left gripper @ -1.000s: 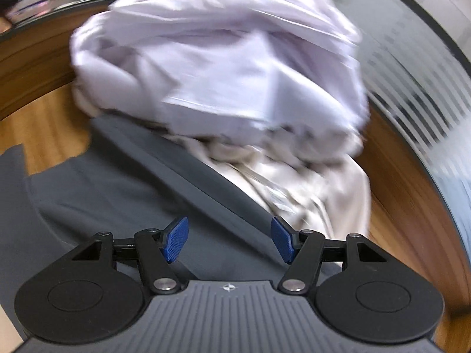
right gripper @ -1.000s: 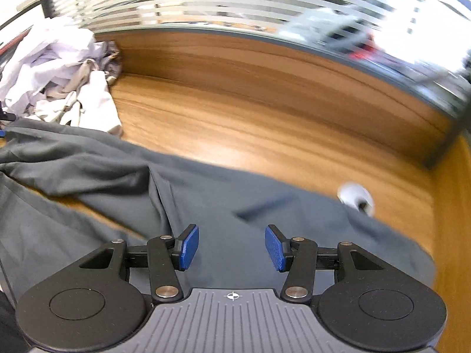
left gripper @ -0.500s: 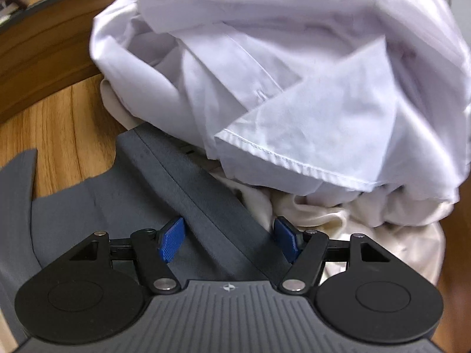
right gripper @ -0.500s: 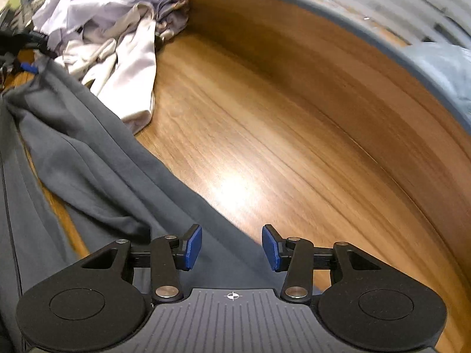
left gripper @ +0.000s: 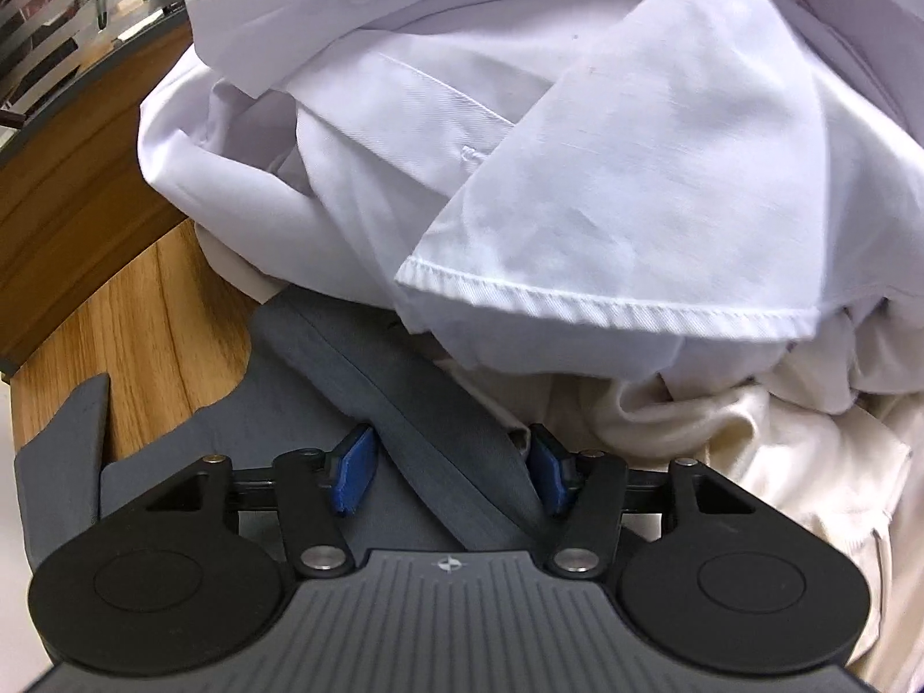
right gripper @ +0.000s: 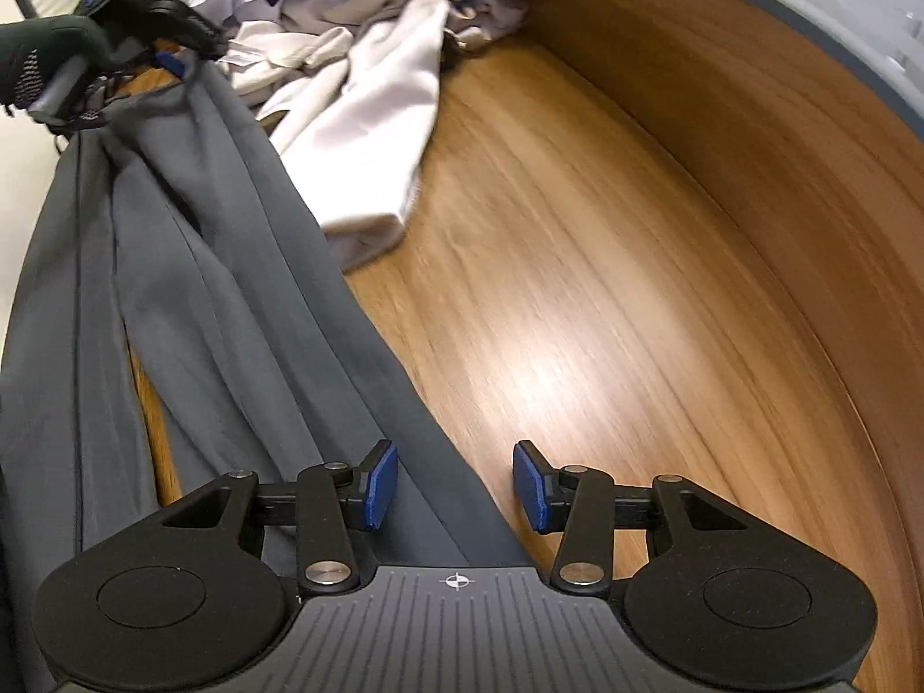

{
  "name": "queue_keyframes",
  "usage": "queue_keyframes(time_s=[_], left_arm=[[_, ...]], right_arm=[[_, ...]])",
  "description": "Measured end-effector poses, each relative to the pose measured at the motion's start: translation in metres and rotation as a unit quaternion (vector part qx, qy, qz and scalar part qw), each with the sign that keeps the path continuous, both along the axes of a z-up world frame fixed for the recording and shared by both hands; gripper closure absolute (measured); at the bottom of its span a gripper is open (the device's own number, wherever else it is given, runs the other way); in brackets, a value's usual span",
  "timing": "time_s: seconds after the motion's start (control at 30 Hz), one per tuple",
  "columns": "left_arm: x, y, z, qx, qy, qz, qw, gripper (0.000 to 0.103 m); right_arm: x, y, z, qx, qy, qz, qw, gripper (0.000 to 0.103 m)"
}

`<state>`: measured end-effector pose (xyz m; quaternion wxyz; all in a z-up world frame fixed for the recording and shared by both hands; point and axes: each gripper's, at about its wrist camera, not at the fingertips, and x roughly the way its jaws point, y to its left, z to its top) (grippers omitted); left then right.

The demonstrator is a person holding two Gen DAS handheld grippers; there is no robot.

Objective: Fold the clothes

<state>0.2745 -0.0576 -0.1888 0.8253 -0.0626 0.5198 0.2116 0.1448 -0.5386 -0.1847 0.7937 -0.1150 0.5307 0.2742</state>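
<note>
Both tongs are closing, pads not yet pressing: left gripper (left gripper: 450, 476) and right gripper (right gripper: 456, 485) straddle the grey trousers (right gripper: 190, 265) band, likely to stretch it flat.

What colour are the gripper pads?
Blue pads, clearest in the right wrist view.

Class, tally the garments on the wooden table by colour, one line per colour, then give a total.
Grey: 1, the grey garment
White: 1, the white shirt
Cream: 1, the cream garment
Total: 3 that can be told apart; the pile may hide more.
</note>
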Motion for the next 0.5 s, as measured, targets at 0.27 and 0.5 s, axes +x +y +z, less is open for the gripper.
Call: queue_keyframes(time_s=[0.27,0.5], left_arm=[[-0.006,0.000,0.004,-0.014,0.003,0.012,0.9998,0.066],[-0.053,0.011,0.017,-0.079,-0.034,0.092,0.9920,0.092]], right_arm=[[-0.001,0.011,-0.001,-0.002,0.002,0.026,1.000,0.097],[-0.018,0.012,0.017,-0.007,-0.039,0.007,0.999,0.099]])
